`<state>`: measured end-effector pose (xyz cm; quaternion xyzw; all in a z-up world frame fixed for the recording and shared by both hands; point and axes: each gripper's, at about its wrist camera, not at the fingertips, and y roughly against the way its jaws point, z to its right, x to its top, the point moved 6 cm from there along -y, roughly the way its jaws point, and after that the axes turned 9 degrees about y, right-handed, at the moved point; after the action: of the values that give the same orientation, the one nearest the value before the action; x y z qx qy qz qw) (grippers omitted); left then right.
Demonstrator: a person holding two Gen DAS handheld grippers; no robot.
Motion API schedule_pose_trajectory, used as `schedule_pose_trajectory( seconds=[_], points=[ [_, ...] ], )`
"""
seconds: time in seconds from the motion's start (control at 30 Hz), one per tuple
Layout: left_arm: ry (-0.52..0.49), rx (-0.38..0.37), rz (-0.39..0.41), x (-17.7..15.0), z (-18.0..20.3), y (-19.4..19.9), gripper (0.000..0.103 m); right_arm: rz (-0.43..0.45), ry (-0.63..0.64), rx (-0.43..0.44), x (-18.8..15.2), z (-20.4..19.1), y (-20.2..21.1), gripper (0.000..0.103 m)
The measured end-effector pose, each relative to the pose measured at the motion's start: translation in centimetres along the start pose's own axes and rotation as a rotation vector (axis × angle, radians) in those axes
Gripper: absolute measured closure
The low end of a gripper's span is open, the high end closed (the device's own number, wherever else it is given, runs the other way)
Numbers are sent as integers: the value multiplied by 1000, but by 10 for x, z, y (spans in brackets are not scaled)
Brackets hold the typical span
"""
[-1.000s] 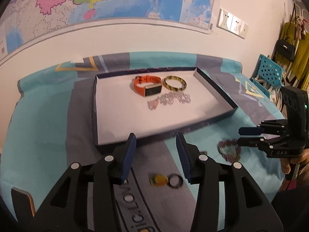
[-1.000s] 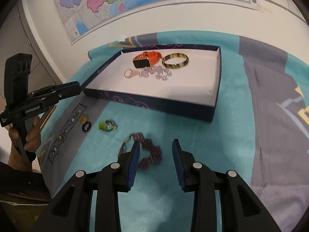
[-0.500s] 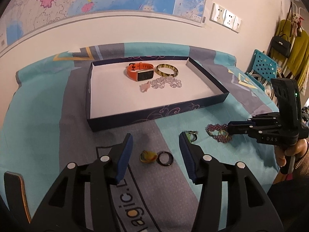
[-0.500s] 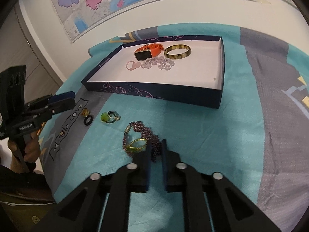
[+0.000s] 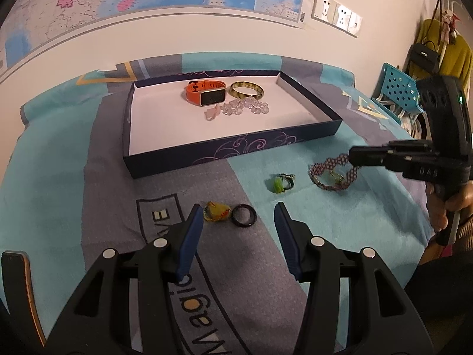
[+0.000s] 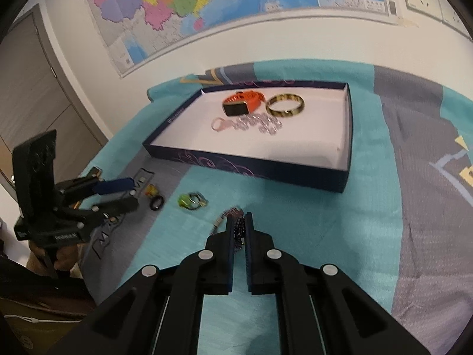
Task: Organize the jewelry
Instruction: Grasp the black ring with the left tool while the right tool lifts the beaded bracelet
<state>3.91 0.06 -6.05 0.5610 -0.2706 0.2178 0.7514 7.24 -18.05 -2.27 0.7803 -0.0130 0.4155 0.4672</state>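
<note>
My right gripper [image 6: 239, 217] is shut on a purple beaded bracelet [image 6: 232, 211] lying on the teal cloth; the left wrist view shows its closed tips [image 5: 351, 156] on one edge of that bracelet [image 5: 326, 174]. My left gripper [image 5: 238, 208] stands open and low over the cloth. A black ring [image 5: 243, 219] lies between its fingers and a yellow charm [image 5: 217, 211] beside its left fingertip; neither is gripped. A green ring [image 5: 279, 182] lies between the two grippers. The navy tray [image 5: 236, 151] holds an orange watch [image 5: 205, 94], a mottled bangle [image 5: 246, 89] and a clear bead bracelet [image 5: 245, 107].
The teal and grey cloth [image 5: 59, 177] covers the whole table. A white wall with a map [image 5: 147, 0] stands close behind the tray. A blue perforated basket [image 5: 396, 81] and hanging bags [image 5: 425, 56] are off the right end. A person's hand [image 5: 449, 207] holds the right gripper.
My right gripper's fingers closed from apart onto the purple bracelet. My left gripper came nearer to the black ring and the yellow charm, which now lie at its fingertips.
</note>
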Motion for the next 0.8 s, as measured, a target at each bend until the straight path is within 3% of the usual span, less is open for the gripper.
schedule_pose_trajectory(
  seconds=[0.27,0.63,0.8],
  points=[
    [-26,-43,-50,-12,15,-9,59,36,28,27,16,-14,2,98],
    [22,-33,-84,-10,5,-23,60,74,15,39,24,-13,8,98],
    [15,5,-85,-8,7,-28,71,83,23,44,26,-16,8,98]
  ],
)
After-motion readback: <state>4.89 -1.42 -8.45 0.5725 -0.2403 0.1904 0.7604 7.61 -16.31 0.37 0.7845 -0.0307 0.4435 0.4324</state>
